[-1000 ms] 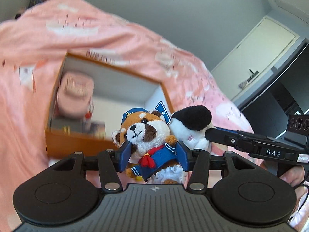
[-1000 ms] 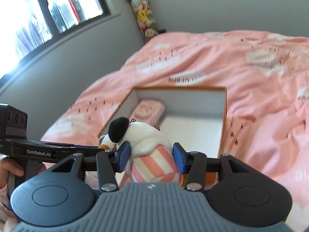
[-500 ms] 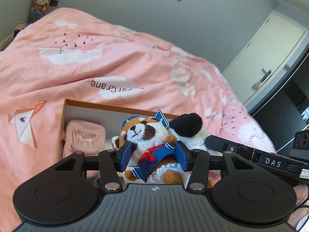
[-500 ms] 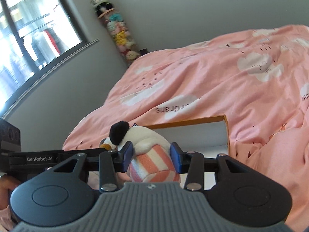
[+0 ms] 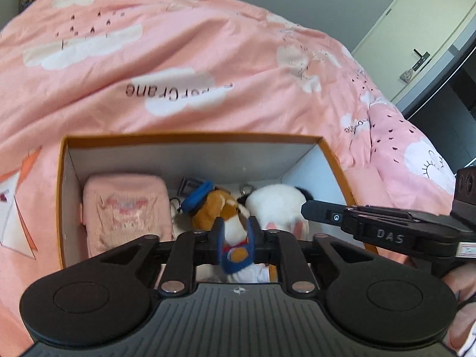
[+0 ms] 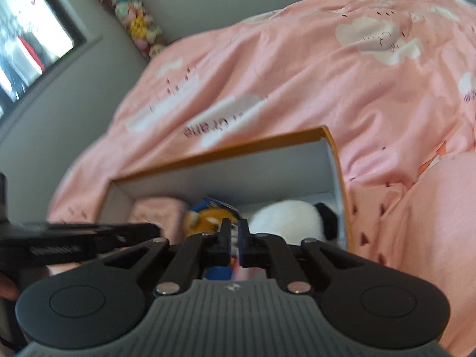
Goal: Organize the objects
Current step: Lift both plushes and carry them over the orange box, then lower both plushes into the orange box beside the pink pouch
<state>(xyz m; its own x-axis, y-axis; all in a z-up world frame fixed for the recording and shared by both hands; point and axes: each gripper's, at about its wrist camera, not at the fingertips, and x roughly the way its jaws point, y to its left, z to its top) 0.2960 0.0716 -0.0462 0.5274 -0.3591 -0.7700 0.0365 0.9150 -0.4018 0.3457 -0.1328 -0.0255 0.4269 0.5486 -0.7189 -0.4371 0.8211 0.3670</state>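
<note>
An orange box point(image 5: 190, 135) with white walls sits on a pink duvet. A pink pouch point(image 5: 125, 208) lies in its left part. Beside the pouch a red panda plush point(image 5: 208, 208) in a blue sailor hat lies in the box, and my left gripper point(image 5: 236, 232) is closing, its blue pads narrowed onto the plush's white front. A white plush with a black ear point(image 6: 288, 218) lies free at the right end of the box point(image 6: 223, 148). My right gripper point(image 6: 235, 238) hangs over the box, closing, its pads almost touching with nothing between them. The red panda plush point(image 6: 205, 218) is blurred here.
The pink cloud-print duvet point(image 5: 178, 59) surrounds the box on all sides. A door point(image 5: 416, 29) stands at the far right, a window point(image 6: 29, 44) at the far left. A column of small plush toys point(image 6: 134, 20) fills the corner. A person's hand point(image 5: 458, 282) holds the right gripper's handle.
Both grippers have sunk toward the box and their jaws have narrowed sharply. The white plush has left the right gripper and lies in the box. The red panda plush has gone down into the box.
</note>
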